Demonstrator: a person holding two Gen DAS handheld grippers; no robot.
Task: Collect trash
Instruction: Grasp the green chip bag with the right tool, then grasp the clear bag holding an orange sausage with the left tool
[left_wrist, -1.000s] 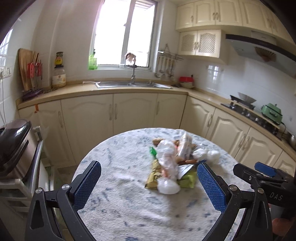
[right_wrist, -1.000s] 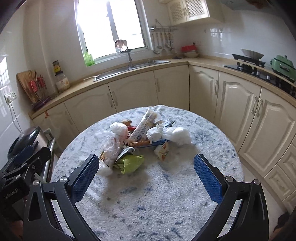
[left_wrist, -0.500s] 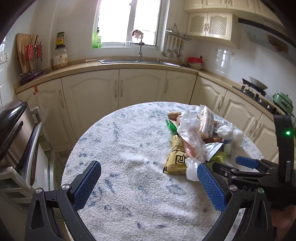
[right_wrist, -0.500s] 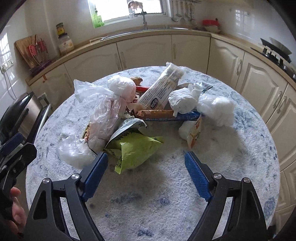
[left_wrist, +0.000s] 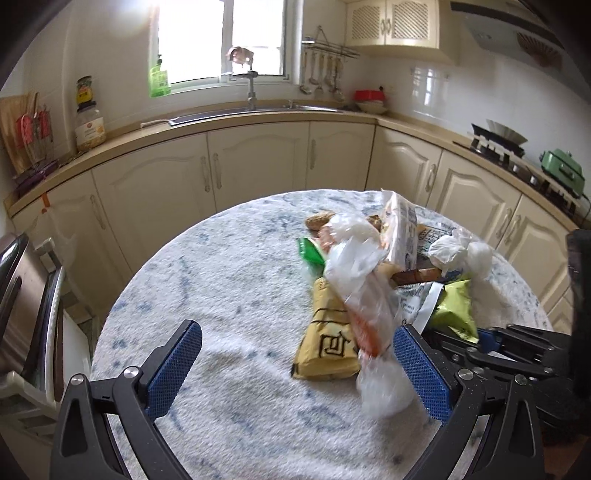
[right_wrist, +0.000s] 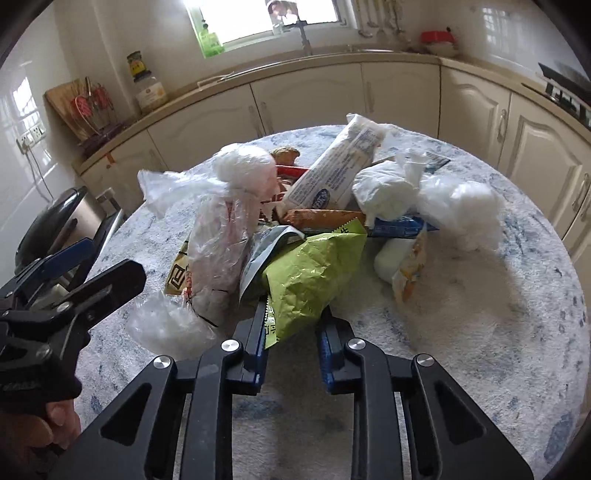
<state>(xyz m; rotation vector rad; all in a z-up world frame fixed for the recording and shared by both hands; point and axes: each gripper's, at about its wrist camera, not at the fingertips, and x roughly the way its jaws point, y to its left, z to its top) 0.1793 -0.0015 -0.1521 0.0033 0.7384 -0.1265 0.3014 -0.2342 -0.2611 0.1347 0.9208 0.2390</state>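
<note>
On the round table (right_wrist: 480, 332), at the near edge of the trash pile, my right gripper (right_wrist: 291, 325) is closing its jaws around the green wrapper (right_wrist: 314, 266), first pick of the collection; next comes a clean lift, while my left gripper (left_wrist: 295, 373) gapes empty beside the clear plastic bag (left_wrist: 358, 280).

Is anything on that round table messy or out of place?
Yes. A heap of trash sits piled on the round table: crumpled clear plastic bags, snack wrappers and wadded white tissue, lying askew across one another. The right gripper is closing on the green wrapper at the heap's near edge. Nothing looks spilled.
</note>
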